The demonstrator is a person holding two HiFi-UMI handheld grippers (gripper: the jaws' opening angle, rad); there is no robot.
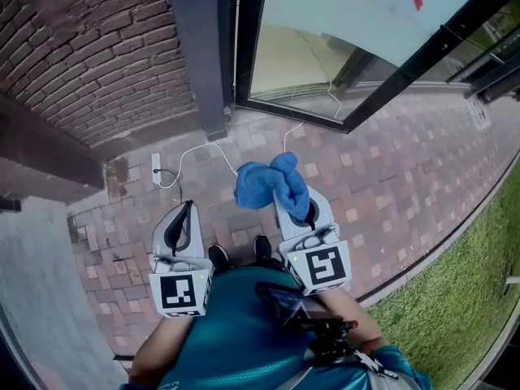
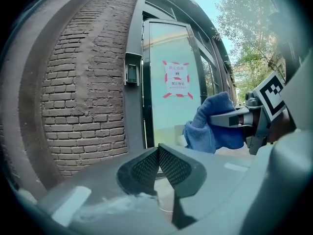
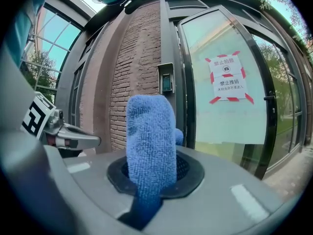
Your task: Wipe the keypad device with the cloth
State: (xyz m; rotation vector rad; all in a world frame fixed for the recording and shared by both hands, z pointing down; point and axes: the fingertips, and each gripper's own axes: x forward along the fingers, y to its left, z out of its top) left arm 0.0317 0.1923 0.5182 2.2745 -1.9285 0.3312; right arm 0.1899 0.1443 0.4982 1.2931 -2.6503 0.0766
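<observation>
**Cloth gripped, keypad well ahead**

Closest in, the right gripper (image 3: 154, 174) is clamped on the blue cloth (image 3: 149, 131). A thick fold stands up past the jaw tips and more hangs loose in front. The left gripper (image 2: 157, 166) has its jaws pressed together with nothing between them.

The step in hand looks like the approach. To do it well, I would lead with the padded fold, so that cloth and not jaw plastic meets the keypad's face. Keep the clamp firm, since a loose bunch like this could slip out under rubbing. Press lightly and sweep the whole face, edges included. The left gripper has no job here and is best kept aside.

Both grippers sit low before the person's waist, side by side over the paving (image 1: 382, 177). They point forward, and the right one reaches slightly further out.

Further off, the keypad (image 3: 166, 84) is a small dark unit on the grey post between the wall (image 3: 139, 58) and the door (image 3: 230, 116). It sits above the grippers' line and well apart from the cloth, so I judge the right gripper must rise and go forward. A red-edged notice (image 3: 227, 78) hangs on the glass.
</observation>
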